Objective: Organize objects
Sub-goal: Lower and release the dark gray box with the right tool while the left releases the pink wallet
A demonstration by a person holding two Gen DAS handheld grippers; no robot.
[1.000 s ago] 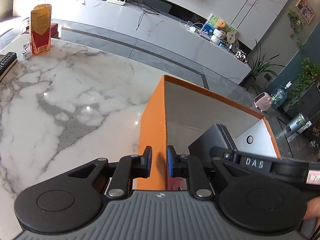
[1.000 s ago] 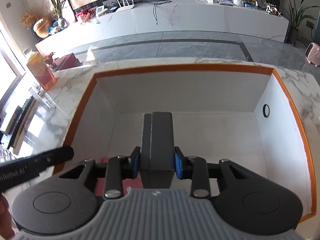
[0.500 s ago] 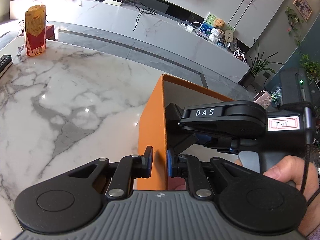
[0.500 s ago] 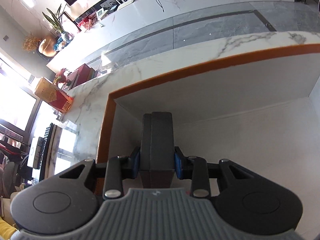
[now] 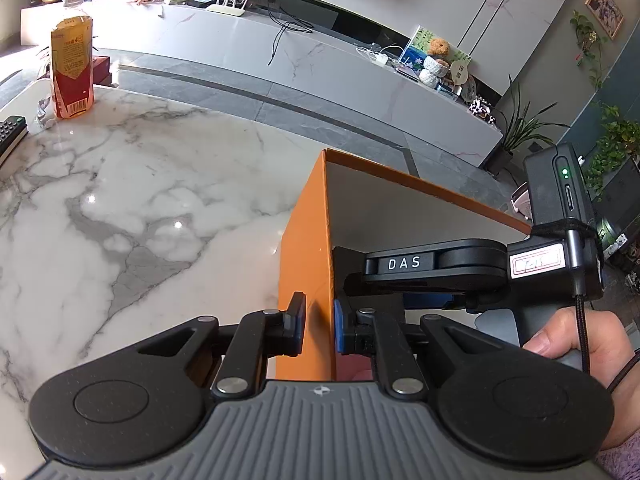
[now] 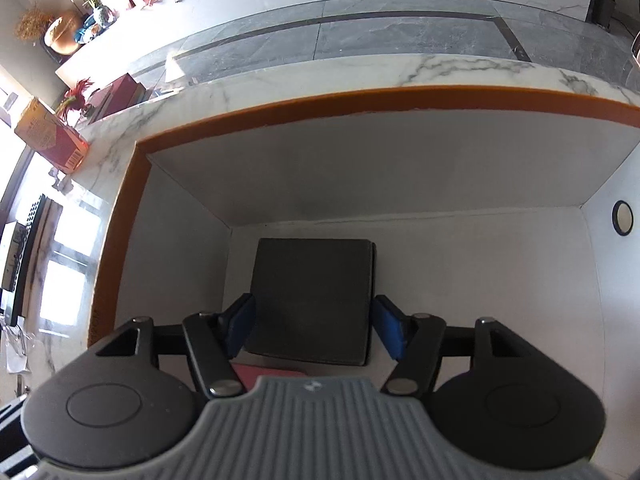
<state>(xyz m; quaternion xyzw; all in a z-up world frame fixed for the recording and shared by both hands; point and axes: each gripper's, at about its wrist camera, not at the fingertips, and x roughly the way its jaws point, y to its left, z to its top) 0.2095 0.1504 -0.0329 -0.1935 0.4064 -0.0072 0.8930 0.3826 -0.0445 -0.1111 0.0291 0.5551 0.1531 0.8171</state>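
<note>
From the left wrist we see our left gripper (image 5: 318, 326) clamped on the near wall of the orange box (image 5: 306, 240), one pad outside and one inside, pinching the cardboard. The box stands on the marble table (image 5: 120, 200); far off at the table's left edge stands a red and yellow carton (image 5: 72, 68). Our right gripper (image 5: 404, 292) reaches down into the box from the right (the hand (image 5: 576, 340) on its handle shows at the frame's edge), its fingertips hidden below the wall.

Over to the right wrist: we're looking down into the box's white interior (image 6: 500, 280). The dark grey flat object (image 6: 312, 300) lies on the box floor, near the left inner wall. Our right gripper (image 6: 314, 330) has its jaws opening, blue pads on either side of the object and clear of it. A bit of something pink (image 6: 264, 374) peeks out beneath.
</note>
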